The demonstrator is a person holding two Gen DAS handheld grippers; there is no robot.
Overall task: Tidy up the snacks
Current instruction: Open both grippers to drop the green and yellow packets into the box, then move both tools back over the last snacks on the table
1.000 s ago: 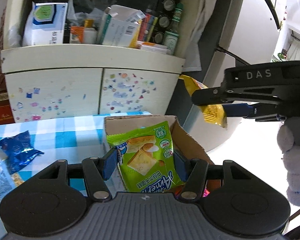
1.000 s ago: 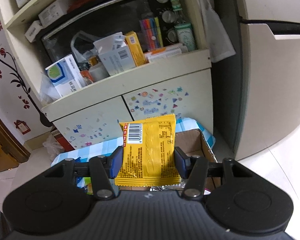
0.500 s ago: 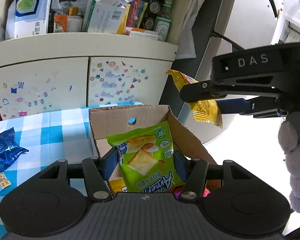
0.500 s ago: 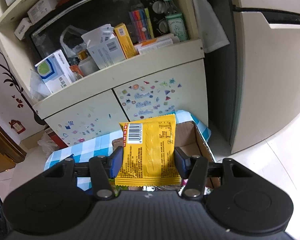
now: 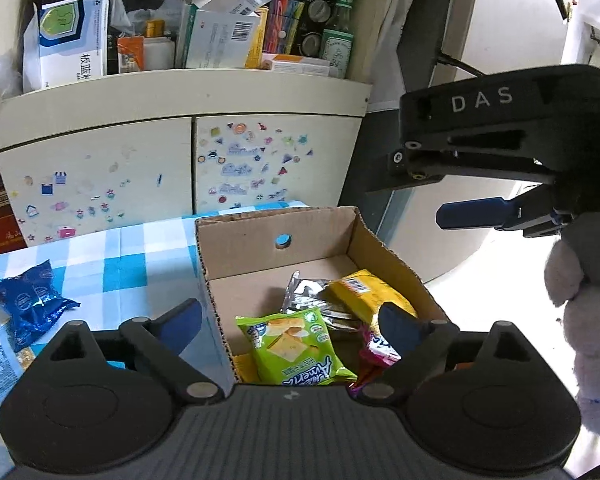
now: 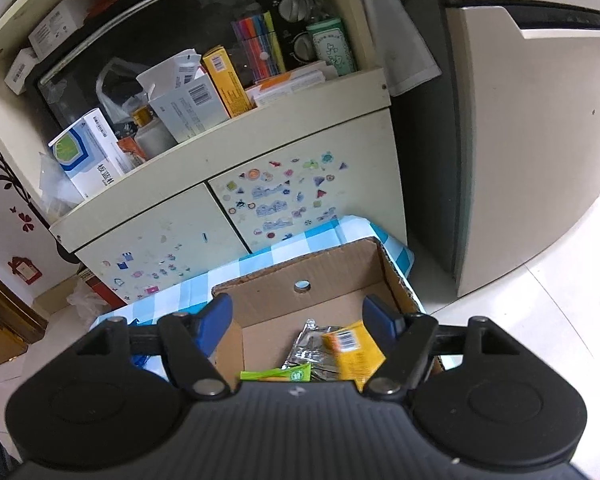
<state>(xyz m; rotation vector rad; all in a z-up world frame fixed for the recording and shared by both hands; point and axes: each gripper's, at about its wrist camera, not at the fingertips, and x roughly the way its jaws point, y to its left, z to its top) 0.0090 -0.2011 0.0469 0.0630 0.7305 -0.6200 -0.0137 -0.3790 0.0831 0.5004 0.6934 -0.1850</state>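
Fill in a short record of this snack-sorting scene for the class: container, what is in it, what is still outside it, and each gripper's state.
container: cardboard box on checked tablecloth
inside box: green snack packet, yellow packet, silver wrapper, pink packet
outside box: blue packet on the cloth
left gripper: jaws opening, nothing held
right gripper: jaws opening, nothing held
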